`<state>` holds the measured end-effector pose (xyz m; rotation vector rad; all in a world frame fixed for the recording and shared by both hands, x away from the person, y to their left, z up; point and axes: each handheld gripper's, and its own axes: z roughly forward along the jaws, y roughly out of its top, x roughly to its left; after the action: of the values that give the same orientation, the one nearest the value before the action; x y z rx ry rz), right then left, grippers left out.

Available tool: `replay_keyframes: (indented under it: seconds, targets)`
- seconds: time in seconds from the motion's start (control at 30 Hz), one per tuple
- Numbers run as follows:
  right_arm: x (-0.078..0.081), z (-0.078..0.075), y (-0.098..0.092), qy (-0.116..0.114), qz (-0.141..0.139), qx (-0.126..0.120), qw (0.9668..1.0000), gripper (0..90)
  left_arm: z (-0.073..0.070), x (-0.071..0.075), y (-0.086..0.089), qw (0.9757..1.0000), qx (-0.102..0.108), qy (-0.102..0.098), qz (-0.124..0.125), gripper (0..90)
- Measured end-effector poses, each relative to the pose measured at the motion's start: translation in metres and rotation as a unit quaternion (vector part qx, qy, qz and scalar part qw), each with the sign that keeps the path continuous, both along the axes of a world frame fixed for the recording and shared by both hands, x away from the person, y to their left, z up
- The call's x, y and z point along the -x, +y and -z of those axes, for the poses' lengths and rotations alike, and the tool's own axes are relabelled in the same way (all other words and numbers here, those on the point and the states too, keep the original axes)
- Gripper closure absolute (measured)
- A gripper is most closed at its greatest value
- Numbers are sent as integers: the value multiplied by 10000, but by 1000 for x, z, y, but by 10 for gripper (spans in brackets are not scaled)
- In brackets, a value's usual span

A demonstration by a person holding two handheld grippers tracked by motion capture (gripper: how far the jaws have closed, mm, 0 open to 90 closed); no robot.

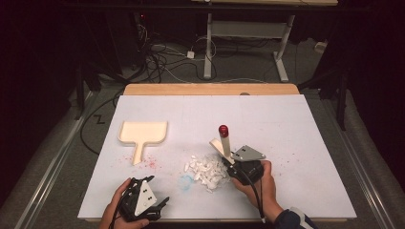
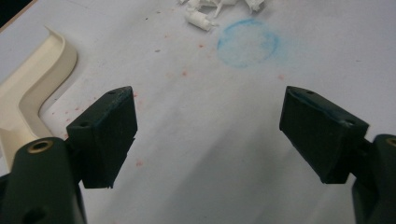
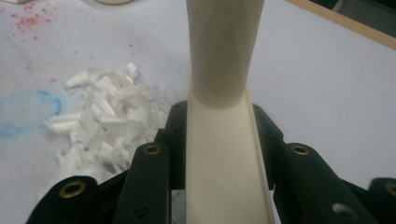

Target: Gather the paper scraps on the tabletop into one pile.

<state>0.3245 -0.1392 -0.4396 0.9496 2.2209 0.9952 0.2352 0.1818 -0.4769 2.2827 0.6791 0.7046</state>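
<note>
My right gripper point(image 1: 232, 160) is shut on the handle of a cream tool point(image 1: 223, 143) whose red tip point(image 1: 223, 129) points up and away. In the right gripper view the cream handle point(image 3: 224, 154) runs straight up between the jaws of that gripper point(image 3: 219, 126). A pile of white scraps point(image 1: 206, 169) lies just left of it, also seen as the scraps point(image 3: 107, 107) beside the jaws. A cream dustpan point(image 1: 142, 132) lies flat at the left. My left gripper point(image 1: 160, 190) rests near the front edge, open over bare sheet point(image 2: 208, 107), with the dustpan's handle point(image 2: 28, 88) to its left.
A white sheet point(image 1: 286, 119) covers the table; a wooden edge point(image 1: 210, 89) shows at the back. A blue chalk ring point(image 2: 247, 43) marks the sheet near the scraps, and red specks point(image 1: 150, 162) lie by the dustpan's handle. Cables and desk legs point(image 1: 208, 47) stand beyond.
</note>
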Motion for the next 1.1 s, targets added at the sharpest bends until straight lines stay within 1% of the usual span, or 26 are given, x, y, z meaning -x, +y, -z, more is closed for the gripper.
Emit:
replay_keyframes:
  seconds: [0.17,0.23,0.27,0.3,0.37,0.4,0.47,0.5,0.57,0.63,0.73,0.77,0.83,0.87,0.93,1.0,1.1]
  targets:
    - [-1,-2,18,100,-171,-248,9995,678,0,0,0,10000,-18,12,-2,181]
    - [-2,-2,24,34,-191,-239,9995,677,1,0,-1,10000,0,15,-3,182]
    - [-2,-3,25,48,-205,-296,9993,678,1,0,-1,10000,-8,19,-6,181]
    - [-3,-3,27,15,-198,-307,9993,678,1,0,-1,10000,-13,19,-6,182]
    - [-3,-6,27,-94,-184,-252,9995,677,1,0,-1,10000,-8,22,1,181]
    - [-3,-8,25,-184,-167,-229,9994,677,1,0,-1,10000,-10,29,0,181]
    - [-3,-14,18,-277,-117,-239,9993,677,1,0,0,10000,-21,36,-4,181]
    - [-4,-17,12,-297,-99,-281,9991,676,1,0,0,10000,-13,35,-3,181]
    - [-5,-24,1,-310,-175,-418,9985,676,1,0,0,10000,-11,36,3,181]
    - [-4,-29,-11,-318,-148,-450,9984,676,1,-1,0,10000,-34,41,0,181]
    - [-1,-32,-26,-226,-197,-375,9988,677,1,-1,-1,10000,-20,33,-14,180]
    - [1,-33,-31,-170,-250,-294,9991,677,1,-1,-1,10000,-25,31,-12,178]
    - [6,-35,-40,-93,-352,-213,9991,677,1,-1,-1,10000,-28,15,-6,178]
    - [8,-36,-44,-53,-447,-140,9989,677,1,-1,-1,10000,-32,10,-5,178]
    - [14,-37,-55,80,-524,-98,9985,678,1,0,-1,10000,-21,13,-7,177]
    - [22,-37,-66,221,-713,-44,9972,678,1,-1,1,10000,-12,11,-26,177]
    - [35,-36,-81,399,-864,61,9954,678,0,-1,1,10000,-5,15,-33,177]
